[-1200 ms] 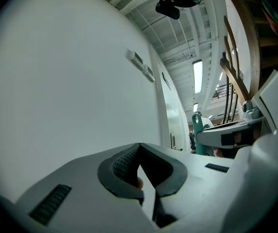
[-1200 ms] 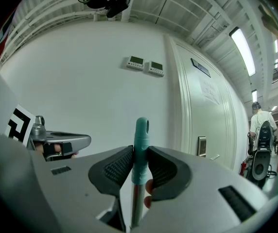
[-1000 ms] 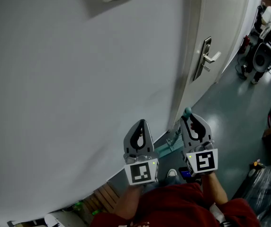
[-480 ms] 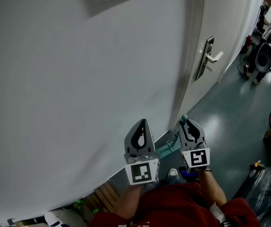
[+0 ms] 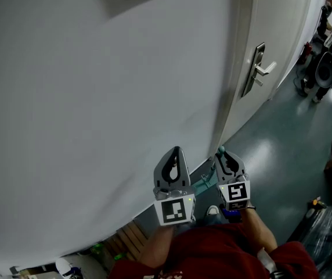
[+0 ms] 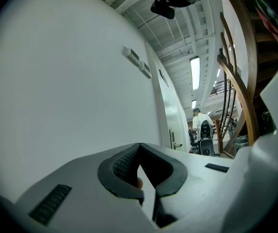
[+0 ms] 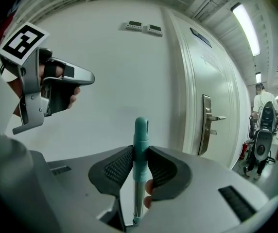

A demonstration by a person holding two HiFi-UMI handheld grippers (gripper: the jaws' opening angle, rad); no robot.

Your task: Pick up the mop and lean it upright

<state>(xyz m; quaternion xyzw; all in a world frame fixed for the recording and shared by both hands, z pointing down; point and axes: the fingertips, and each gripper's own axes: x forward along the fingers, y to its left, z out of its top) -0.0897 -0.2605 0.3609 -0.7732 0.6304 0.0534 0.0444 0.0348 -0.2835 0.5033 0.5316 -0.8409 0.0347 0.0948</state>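
Observation:
The mop's teal handle end [image 7: 140, 140] stands upright between the pads of my right gripper [image 7: 140, 153], which is shut on it. In the head view the right gripper [image 5: 223, 158] is close to the white wall beside the door frame, and the teal handle tip [image 5: 221, 150] pokes out past its jaws. The mop's teal head [image 5: 202, 185] lies on the floor at the foot of the wall below. My left gripper [image 5: 174, 153] hangs level to the left of the handle, apart from it. Its jaws [image 6: 139, 147] meet at the tips with nothing between them.
A white wall [image 5: 96, 97] fills the left and middle. To the right is a white door with a metal lever handle [image 5: 260, 71]. A person and a black chair [image 5: 327, 68] are far down the grey floor. Wooden slats [image 5: 128, 238] lie low at the left.
My right gripper has sunk with the mop handle in it, dropping lower and smaller in the head view. The left gripper has stayed where it was.

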